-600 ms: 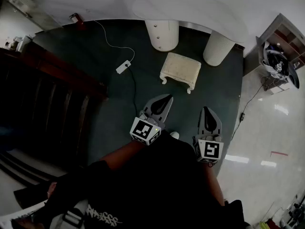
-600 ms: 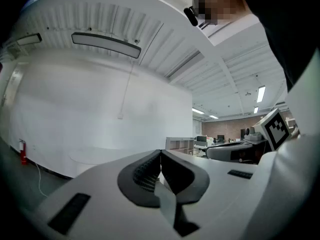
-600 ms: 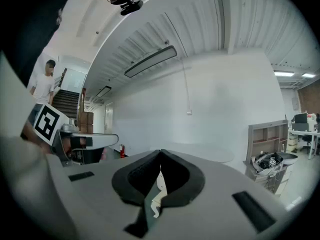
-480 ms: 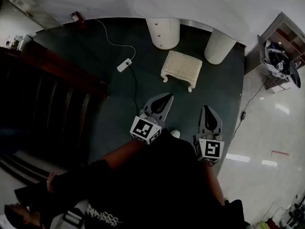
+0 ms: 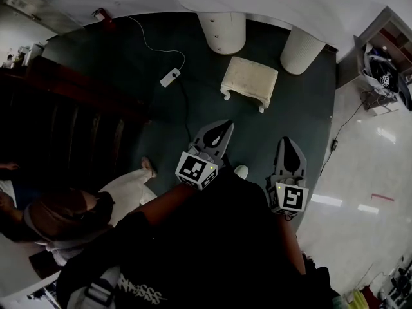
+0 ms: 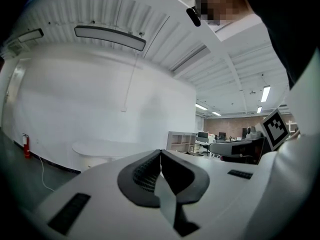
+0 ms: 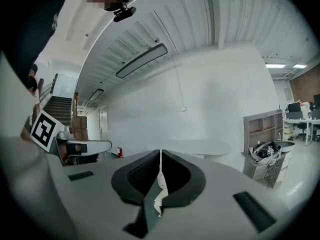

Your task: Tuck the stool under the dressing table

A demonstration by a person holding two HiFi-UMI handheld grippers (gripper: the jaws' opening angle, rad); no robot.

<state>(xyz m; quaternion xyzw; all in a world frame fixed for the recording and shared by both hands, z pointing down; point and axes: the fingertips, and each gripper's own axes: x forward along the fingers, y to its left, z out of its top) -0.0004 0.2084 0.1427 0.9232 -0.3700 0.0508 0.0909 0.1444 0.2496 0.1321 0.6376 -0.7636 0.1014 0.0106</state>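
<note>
**Operator:** Report the state of the tongs.

**Inspector:** The left tongs have jaws fully together, with nothing between them; the right tongs are likewise closed and empty; both point toward the dressing table.

**Operator:** Report the position of the stool.

**Inspector:** The stool stands upright on the carpet; it sits before the gap between the pedestal with knobs and the plain pedestal; it is outside the tabletop and well apart from both tongs.
</note>
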